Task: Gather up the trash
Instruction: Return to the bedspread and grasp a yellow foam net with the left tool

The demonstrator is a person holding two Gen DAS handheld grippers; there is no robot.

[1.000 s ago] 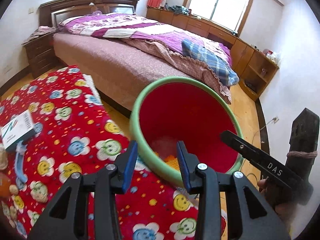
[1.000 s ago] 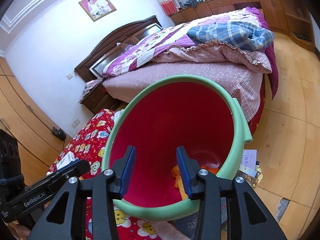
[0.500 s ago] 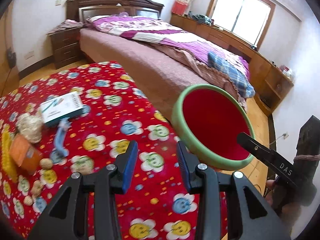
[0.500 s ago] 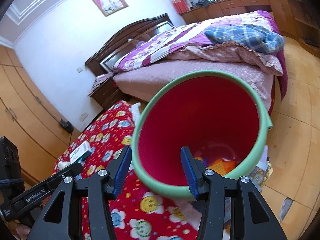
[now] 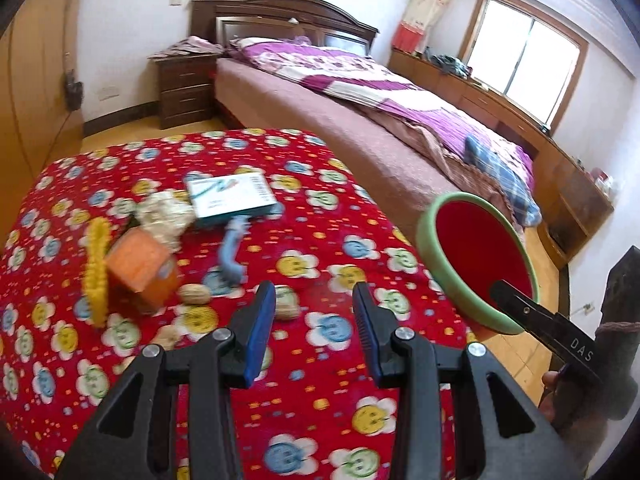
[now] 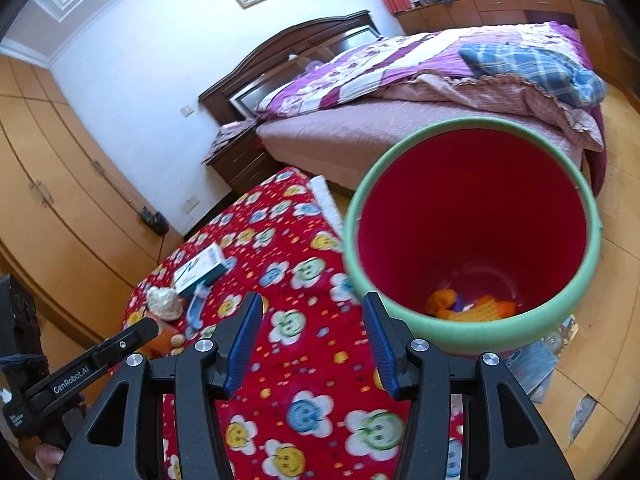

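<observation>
Some orange scraps point(image 6: 468, 306) were already in the bin point(image 6: 576, 296); both the left gripper point(image 5: 314, 330) and right gripper point(image 6: 312, 338) hung released and empty, with a box point(image 5: 230, 198), walnuts point(image 5: 194, 294) and an orange carton point(image 5: 140, 272) ahead of the left one, uncollected.

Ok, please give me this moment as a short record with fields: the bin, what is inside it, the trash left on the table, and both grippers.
bin: red bin with green rim, beside the table edge, on the floor
bin contents: orange scraps at the bottom
table: red flower-patterned cloth
trash on table: teal and white box, crumpled tissue, blue strip, orange carton, yellow strip, walnuts
left gripper: jaws open, empty, above the cloth near the walnuts
right gripper: jaws open, empty, beside the bin
</observation>
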